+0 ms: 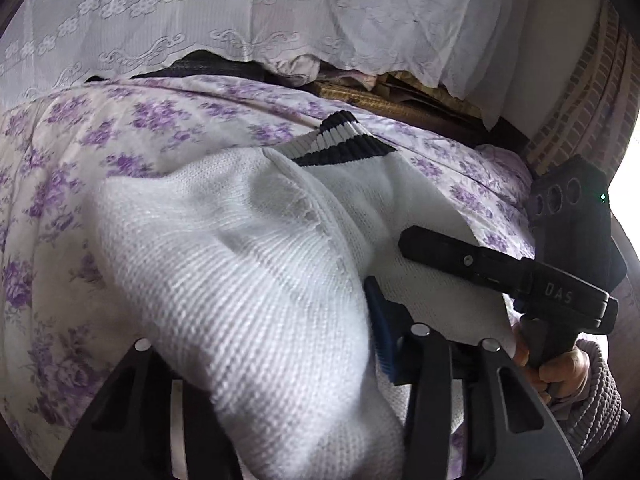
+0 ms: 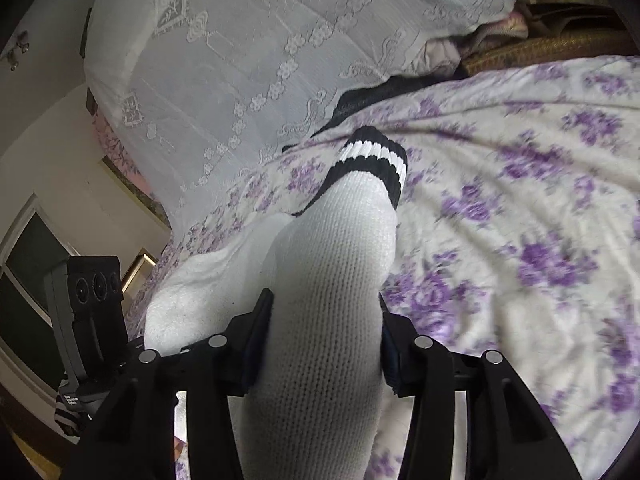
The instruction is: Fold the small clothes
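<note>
Item: white knit sock (image 2: pixel 332 264) with a black cuff (image 2: pixel 372 160) crossed by one white stripe. It lies over a bedspread (image 2: pixel 520 208) printed with purple flowers, cuff end farthest from the tools, toe end raised off the cloth.

Right gripper (image 2: pixel 324 336): jaws partly closed, a black finger pad (image 2: pixel 258 344) pressing each flank of the sock's foot, the knit bulging up between them. The sock is gripped here. In the left wrist view the right gripper appears side-on at the garment's right edge, one black finger (image 1: pixel 448 252) lying along the white knit, and a hand (image 1: pixel 560 368) in a ribbed grey sleeve (image 1: pixel 596 396) wraps its handle.

Left gripper (image 1: pixel 280 368): jaws partly closed; thick white knit fills the space between them and spills over the left finger, hiding its pad. The blue-edged right finger (image 1: pixel 382 336) lies against the fabric. The sock appears held here too, though the hidden pad leaves the contact on that side unseen.

Surroundings: white lace cloth (image 1: pixel 280 12) draped behind the bedspread; a dark garment (image 1: pixel 208 66) showing under its hem; a gold-patterned item (image 1: pixel 400 102) beside that. The body of the left gripper stands at the lower left of the right wrist view.
</note>
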